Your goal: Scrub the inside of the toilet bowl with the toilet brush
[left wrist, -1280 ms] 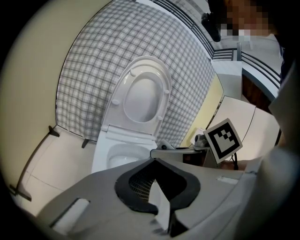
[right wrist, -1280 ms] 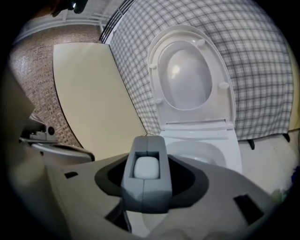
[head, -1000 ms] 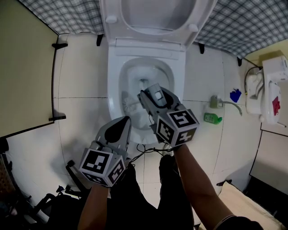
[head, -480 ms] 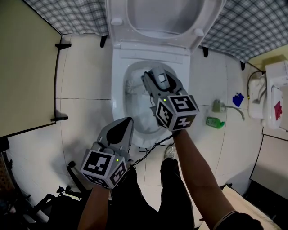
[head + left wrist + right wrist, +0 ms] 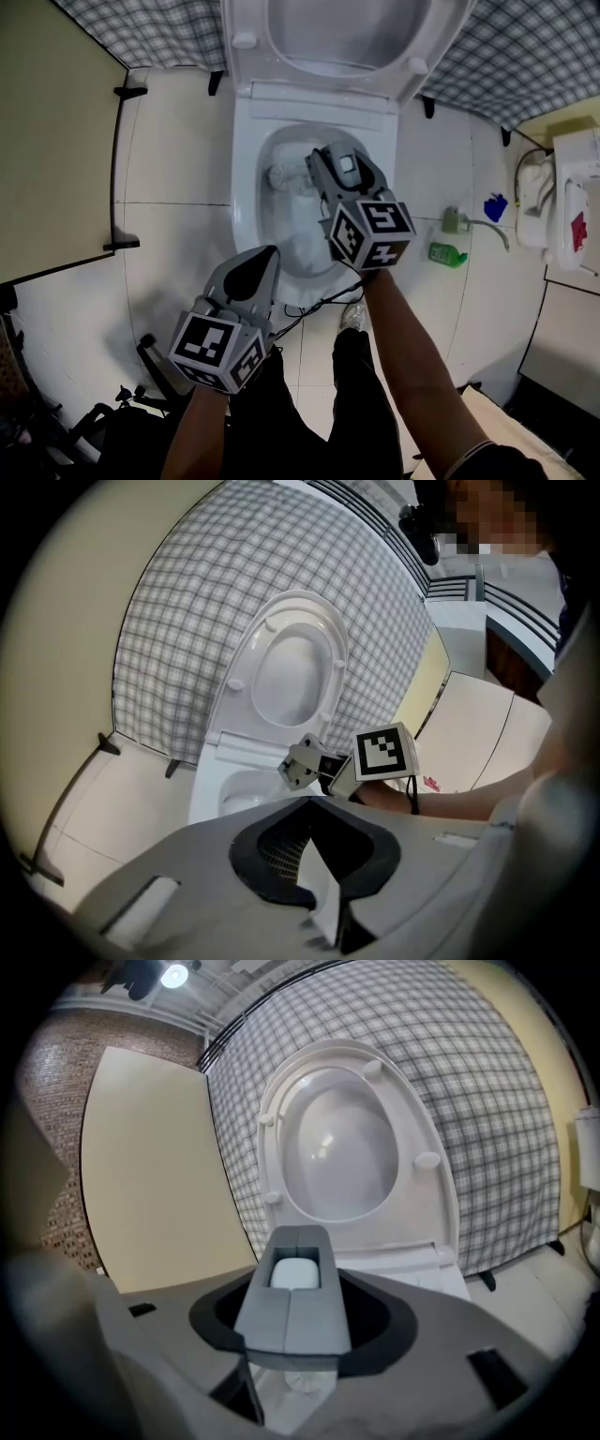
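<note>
Two grippers work over a toilet bowl [image 5: 246, 202] whose lid [image 5: 347, 37] stands raised against a checked wall. The right gripper [image 5: 326, 159] reaches in above the water, its jaws closed on the pale upper handle of the toilet brush [image 5: 281, 175]. The bristle head sits low inside the bowl, close by the wall at the head view's left. The left gripper [image 5: 261, 258] hangs short of the front rim, jaws together, holding nothing.

The likeliest trouble is the grip itself. With the brush held so high on its handle, a hard push against the porcelain could twist it or slide it between the jaws. A quick stroke near the rim may flick water onto the white floor tiles, perhaps as far as the green bottle [image 5: 447, 254]. A thin black cable [image 5: 314, 302] trails under the right gripper by the front rim and could dip inside if the hand sinks. Scrubbing only this one side would leave the rest of the bowl dirty.
</note>
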Action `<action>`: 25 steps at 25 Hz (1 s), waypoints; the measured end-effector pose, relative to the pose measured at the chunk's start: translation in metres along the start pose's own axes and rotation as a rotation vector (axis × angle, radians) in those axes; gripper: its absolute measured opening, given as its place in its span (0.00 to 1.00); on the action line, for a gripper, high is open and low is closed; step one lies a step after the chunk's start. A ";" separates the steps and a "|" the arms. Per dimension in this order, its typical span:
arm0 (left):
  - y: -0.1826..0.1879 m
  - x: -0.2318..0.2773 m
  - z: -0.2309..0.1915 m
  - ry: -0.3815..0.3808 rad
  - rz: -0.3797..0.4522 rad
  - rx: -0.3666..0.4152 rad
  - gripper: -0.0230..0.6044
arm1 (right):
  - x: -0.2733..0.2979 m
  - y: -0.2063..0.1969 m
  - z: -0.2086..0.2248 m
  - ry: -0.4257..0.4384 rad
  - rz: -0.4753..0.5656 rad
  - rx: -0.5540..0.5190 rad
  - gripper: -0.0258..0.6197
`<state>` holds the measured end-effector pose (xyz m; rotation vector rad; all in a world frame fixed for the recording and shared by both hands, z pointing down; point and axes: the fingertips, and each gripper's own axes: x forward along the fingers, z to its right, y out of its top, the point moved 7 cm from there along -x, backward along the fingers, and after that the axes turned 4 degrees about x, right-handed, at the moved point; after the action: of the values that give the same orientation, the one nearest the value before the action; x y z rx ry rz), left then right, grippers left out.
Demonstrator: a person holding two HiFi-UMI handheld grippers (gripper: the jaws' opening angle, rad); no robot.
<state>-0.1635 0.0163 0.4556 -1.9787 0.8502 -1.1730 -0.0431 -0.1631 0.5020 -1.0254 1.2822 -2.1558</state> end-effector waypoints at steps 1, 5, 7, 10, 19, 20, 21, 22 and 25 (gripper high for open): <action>-0.001 0.000 0.001 0.000 -0.001 0.000 0.05 | -0.003 -0.005 -0.001 0.002 -0.025 -0.005 0.39; -0.003 -0.001 0.003 -0.002 -0.002 -0.001 0.05 | -0.026 -0.030 -0.004 0.011 -0.108 0.007 0.40; -0.004 -0.002 0.004 -0.002 -0.004 -0.001 0.05 | -0.041 -0.039 -0.006 0.017 -0.133 0.014 0.40; -0.007 -0.004 0.006 0.000 -0.005 -0.002 0.05 | -0.063 -0.044 -0.012 0.045 -0.158 0.009 0.40; -0.016 -0.007 0.022 -0.008 -0.004 -0.017 0.05 | -0.123 -0.046 -0.036 0.126 -0.225 0.015 0.39; -0.017 -0.007 0.024 -0.009 -0.004 -0.017 0.05 | -0.129 -0.047 -0.039 0.132 -0.232 0.018 0.39; -0.018 -0.007 0.024 -0.010 -0.004 -0.018 0.05 | -0.134 -0.047 -0.042 0.136 -0.242 0.022 0.39; -0.018 -0.007 0.025 -0.011 -0.004 -0.018 0.05 | -0.139 -0.048 -0.044 0.135 -0.252 0.026 0.39; -0.019 -0.008 0.025 -0.011 -0.006 -0.019 0.05 | -0.143 -0.048 -0.042 0.116 -0.254 0.038 0.39</action>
<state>-0.1401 0.0384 0.4581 -2.0024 0.8540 -1.1607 0.0160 -0.0201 0.4777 -1.1138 1.2121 -2.4527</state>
